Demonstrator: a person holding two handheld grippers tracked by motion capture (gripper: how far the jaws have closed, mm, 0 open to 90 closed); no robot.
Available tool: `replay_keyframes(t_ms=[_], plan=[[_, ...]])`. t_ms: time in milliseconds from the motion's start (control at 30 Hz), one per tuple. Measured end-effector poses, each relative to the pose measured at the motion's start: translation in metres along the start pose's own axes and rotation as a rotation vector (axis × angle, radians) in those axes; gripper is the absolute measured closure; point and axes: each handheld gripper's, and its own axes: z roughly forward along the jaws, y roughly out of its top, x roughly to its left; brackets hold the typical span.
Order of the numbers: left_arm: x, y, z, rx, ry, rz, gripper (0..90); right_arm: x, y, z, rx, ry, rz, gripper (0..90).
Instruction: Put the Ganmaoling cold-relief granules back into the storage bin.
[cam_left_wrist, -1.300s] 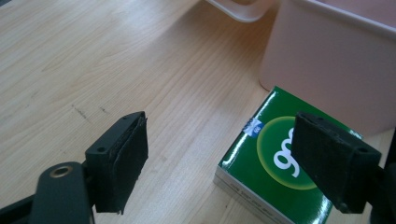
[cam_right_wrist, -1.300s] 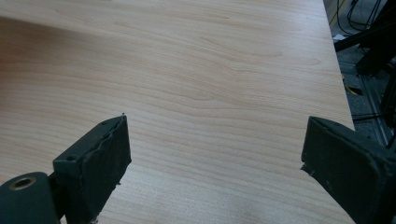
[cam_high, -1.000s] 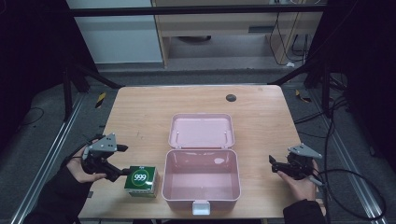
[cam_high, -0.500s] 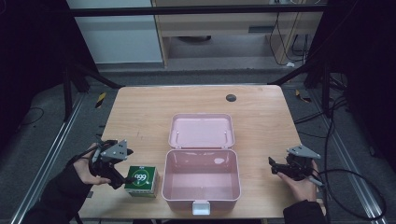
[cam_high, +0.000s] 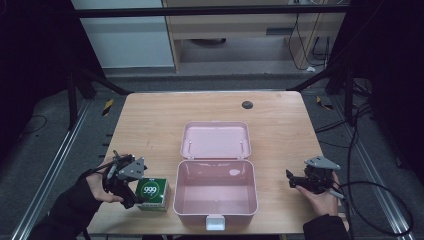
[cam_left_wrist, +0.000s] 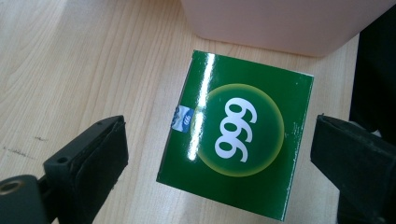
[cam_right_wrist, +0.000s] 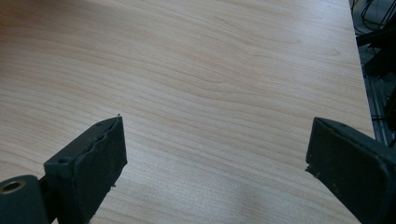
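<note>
Green carton (cam_left_wrist: 236, 137) is framed between the just-widened, untouching jaws of the left gripper (cam_left_wrist: 219, 154), while the right gripper (cam_right_wrist: 217, 158) is held apart over bare table (cam_right_wrist: 210, 70).

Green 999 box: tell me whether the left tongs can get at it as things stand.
Probably yes: the left tongs stand open astride the green 999 box, pads clear of both sides, nothing between. The pink case sits just beyond it.
</note>
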Motion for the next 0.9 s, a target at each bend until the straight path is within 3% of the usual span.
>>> replay_keyframes(t_ms=[900], plan=[[-0.004,-0.024,0.031,0.027,-0.014,-0.066,3.9,0.003,-0.002,0.005,0.034,0.006,-0.045,4.7]])
